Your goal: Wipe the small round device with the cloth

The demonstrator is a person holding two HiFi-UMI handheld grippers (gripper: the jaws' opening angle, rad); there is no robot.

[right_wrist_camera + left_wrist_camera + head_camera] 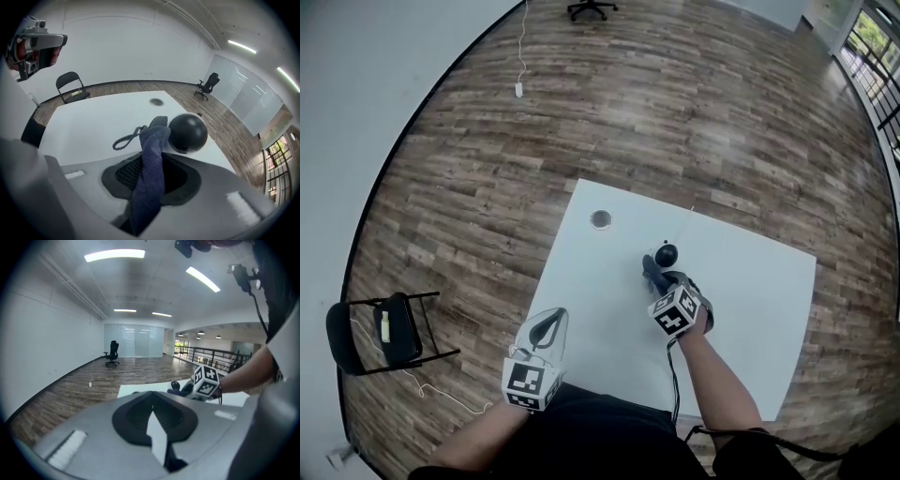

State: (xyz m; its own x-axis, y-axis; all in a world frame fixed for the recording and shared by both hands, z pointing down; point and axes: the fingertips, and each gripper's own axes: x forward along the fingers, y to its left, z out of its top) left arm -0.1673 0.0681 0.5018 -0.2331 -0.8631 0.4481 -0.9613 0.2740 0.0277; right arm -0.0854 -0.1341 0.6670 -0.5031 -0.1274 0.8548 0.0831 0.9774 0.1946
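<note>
Clenches limp blue cloth [149, 174] in right tool [151, 140], just beside the small round device [188, 133] on the worktop [93, 125]. Holds left tool [553, 323] closed, empty. Likely light, smooth, roll-prone: wipe gently over top.

- A large, sparsely furnished open-plan office is shown, of the loft kind.
- A wood-plank floor [675, 103] is laid throughout, and it is bounded by plain white walls [356, 141].
- A black swivel office chair [592, 8] is seen far off, and a black folding chair [389, 330] is set by the wall.
- A white bench [750, 309] is fitted with a round cable port [601, 219].
- Ceiling strip lights [115, 255], a glass partition [133, 341] and a railed gallery [211, 356] are seen.
</note>
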